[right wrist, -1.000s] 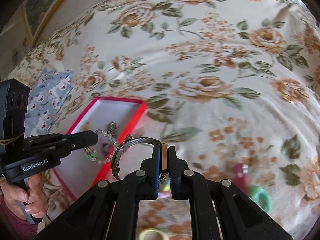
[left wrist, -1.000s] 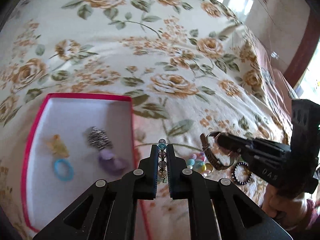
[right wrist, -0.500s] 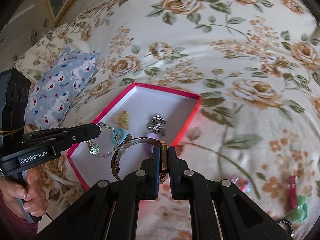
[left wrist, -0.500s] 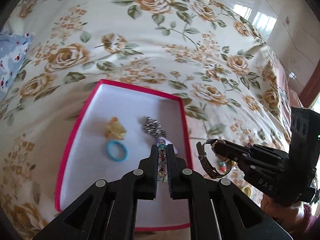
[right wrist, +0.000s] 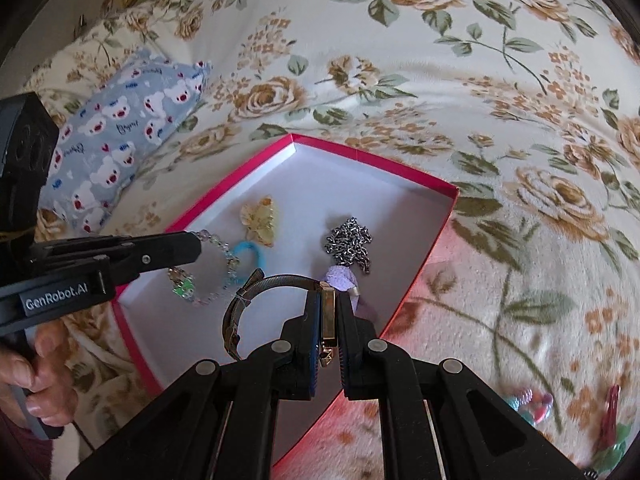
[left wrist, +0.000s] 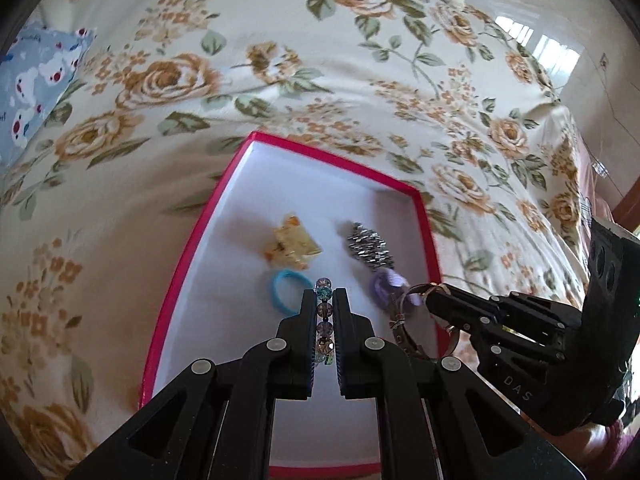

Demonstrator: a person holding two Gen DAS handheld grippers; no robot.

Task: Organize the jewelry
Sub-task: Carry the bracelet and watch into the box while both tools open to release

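A pink-rimmed white box (left wrist: 188,248) (right wrist: 436,224) lies on the floral bedspread. In it are a yellow clip (left wrist: 294,246) (right wrist: 260,220), a blue ring (left wrist: 286,290) (right wrist: 246,250), a silver chain (left wrist: 368,244) (right wrist: 350,242) and a purple piece (left wrist: 386,284) (right wrist: 342,278). My left gripper (left wrist: 324,300) (right wrist: 198,242) is shut on a beaded bracelet (left wrist: 323,320) (right wrist: 208,276) held above the box. My right gripper (right wrist: 329,304) (left wrist: 430,300) is shut on a wristwatch (right wrist: 264,300) (left wrist: 400,320) over the box's near right part.
A blue bear-print pillow (right wrist: 120,136) (left wrist: 32,88) lies to the left of the box. Loose hair clips and trinkets (right wrist: 568,412) lie on the bedspread at the right. A wooden frame and tiled floor (left wrist: 560,52) show past the bed's right edge.
Both grippers have carried the bracelet and the watch left from the bedspread to over the box. The box now fills the middle of both views.
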